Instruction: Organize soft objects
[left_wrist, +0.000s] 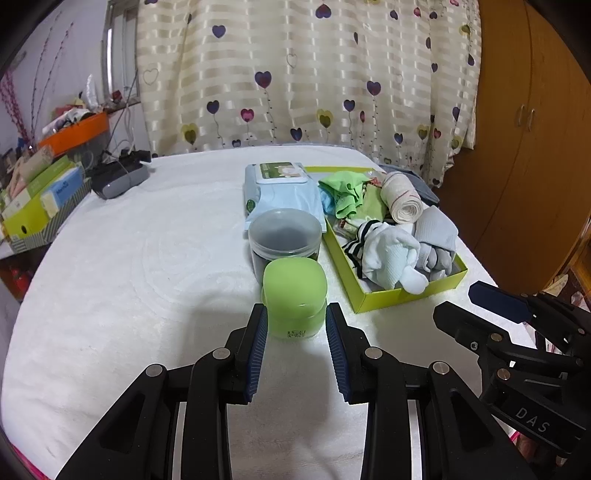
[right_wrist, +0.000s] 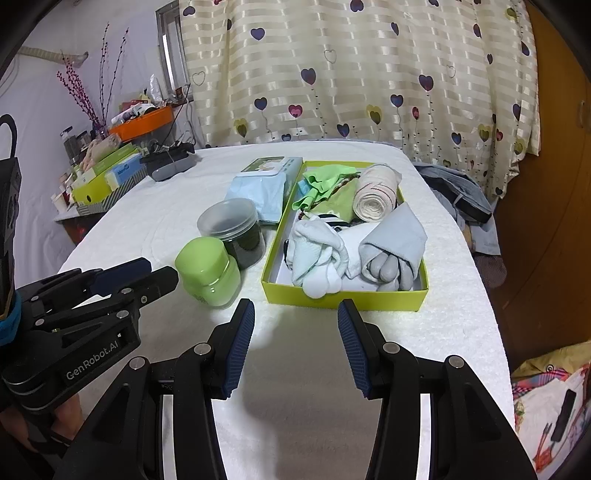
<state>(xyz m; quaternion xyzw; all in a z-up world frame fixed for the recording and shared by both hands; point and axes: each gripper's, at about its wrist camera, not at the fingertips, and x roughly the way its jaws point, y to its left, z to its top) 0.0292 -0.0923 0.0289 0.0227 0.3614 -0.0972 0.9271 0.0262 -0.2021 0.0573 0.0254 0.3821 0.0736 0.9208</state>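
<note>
- Your left gripper (left_wrist: 295, 325) has its jaws apart with the green jar (left_wrist: 294, 300) just ahead of the tips; neither pad clearly presses on it.
- Your right gripper (right_wrist: 295, 321) has its jaws wide apart over the bare white mattress (right_wrist: 147, 229), holding nothing.
- The soft things already sit in the yellow-green box (right_wrist: 343, 297): white socks (right_wrist: 317, 254), grey socks (right_wrist: 395, 247), a rolled bandage (right_wrist: 375, 197) and green cloth (right_wrist: 325, 181).
- Expect these to be light and limp; they will sag and trail, so pinch a thick bunched fold, not a loose edge.
- The bandage roll looks firmer; take it across its middle.
- The wet-wipes pack (right_wrist: 262, 192) beside the box will likely be slick and squashy; grip near its stiff lid.
</note>
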